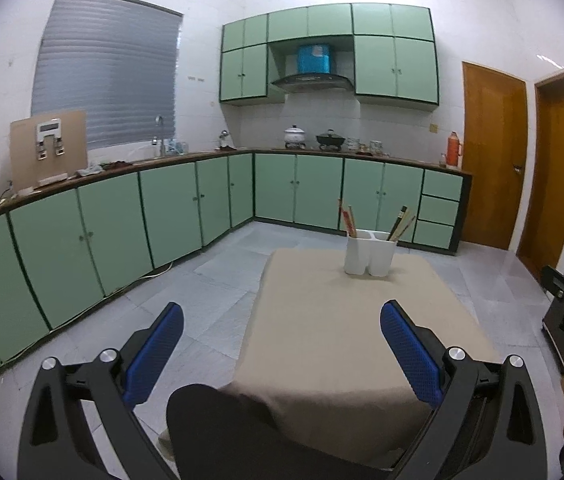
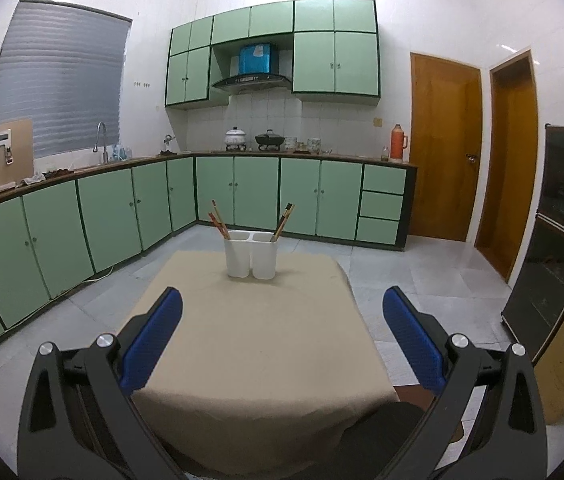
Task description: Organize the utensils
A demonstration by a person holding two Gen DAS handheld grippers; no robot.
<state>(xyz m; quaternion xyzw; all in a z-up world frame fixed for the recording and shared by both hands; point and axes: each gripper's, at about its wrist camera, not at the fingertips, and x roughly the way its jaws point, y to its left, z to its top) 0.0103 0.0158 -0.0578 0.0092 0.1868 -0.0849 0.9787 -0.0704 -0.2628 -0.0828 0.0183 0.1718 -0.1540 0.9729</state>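
Observation:
A white two-compartment utensil holder [image 1: 369, 253] [image 2: 251, 255] stands at the far end of a small table under a beige cloth [image 1: 345, 320] [image 2: 258, 332]. Red-and-tan chopsticks [image 1: 347, 218] [image 2: 218, 220] lean in its left compartment, darker chopsticks [image 1: 401, 224] [image 2: 283, 222] in its right one. My left gripper [image 1: 282, 340] hangs open over the table's near left side with nothing between its blue pads. My right gripper [image 2: 282, 332] is open too, above the near part of the cloth, empty. Both are well short of the holder.
Green cabinets [image 2: 82, 216] with a cluttered counter run along the left and back walls. Two wooden doors [image 2: 443, 144] stand at the right, with a dark glass cabinet [image 2: 561, 240] beside them. A dark-clothed knee [image 1: 218, 420] shows below the table edge. Grey tiled floor [image 2: 421, 276] surrounds the table.

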